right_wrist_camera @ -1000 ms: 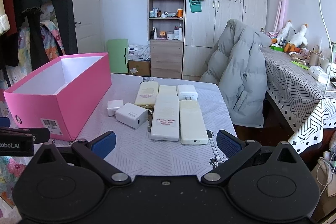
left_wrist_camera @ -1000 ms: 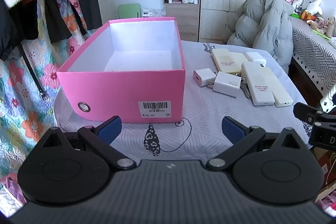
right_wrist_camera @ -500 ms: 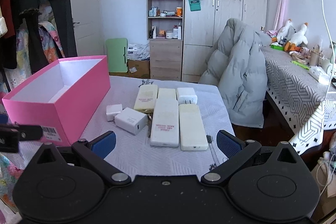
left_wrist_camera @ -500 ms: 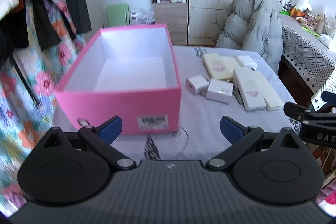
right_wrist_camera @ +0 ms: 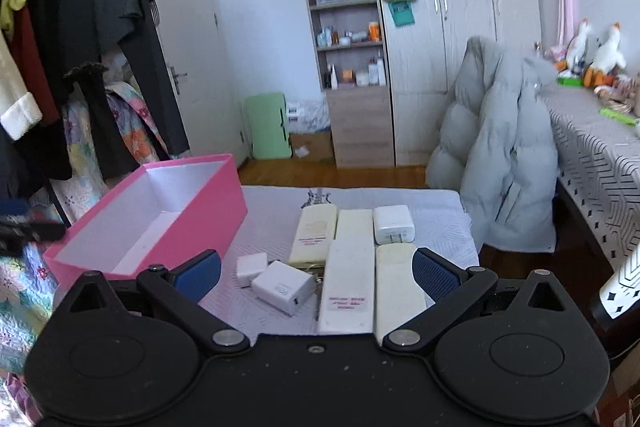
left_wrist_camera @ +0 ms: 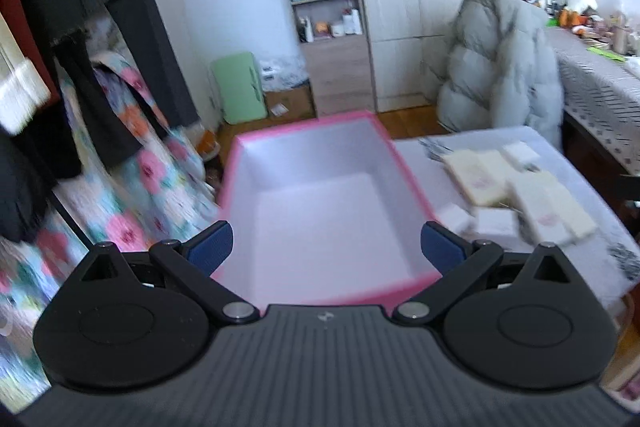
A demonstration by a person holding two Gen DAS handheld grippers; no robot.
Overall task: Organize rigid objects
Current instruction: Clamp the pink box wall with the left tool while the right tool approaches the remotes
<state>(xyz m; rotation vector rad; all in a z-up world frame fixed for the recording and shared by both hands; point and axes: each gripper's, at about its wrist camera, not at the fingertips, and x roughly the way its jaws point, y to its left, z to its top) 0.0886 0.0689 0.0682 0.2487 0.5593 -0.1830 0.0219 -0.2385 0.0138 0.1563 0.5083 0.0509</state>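
An empty pink box with a white inside stands on the table's left; my left gripper hangs open above its near end. The same pink box shows left in the right wrist view. To its right lie several white and cream power banks and chargers: a long white power bank, a cream one, a white charger, a small cube and a plug. My right gripper is open above their near ends, holding nothing.
A grey puffer jacket hangs over a chair at the table's far right. Clothes on a rack hang to the left. A patterned table stands at the right, shelves and wardrobes at the back.
Both grippers have risen and moved forward. The left one now looks down into the pink box; the right one is closer over the power banks. The objects have not moved.
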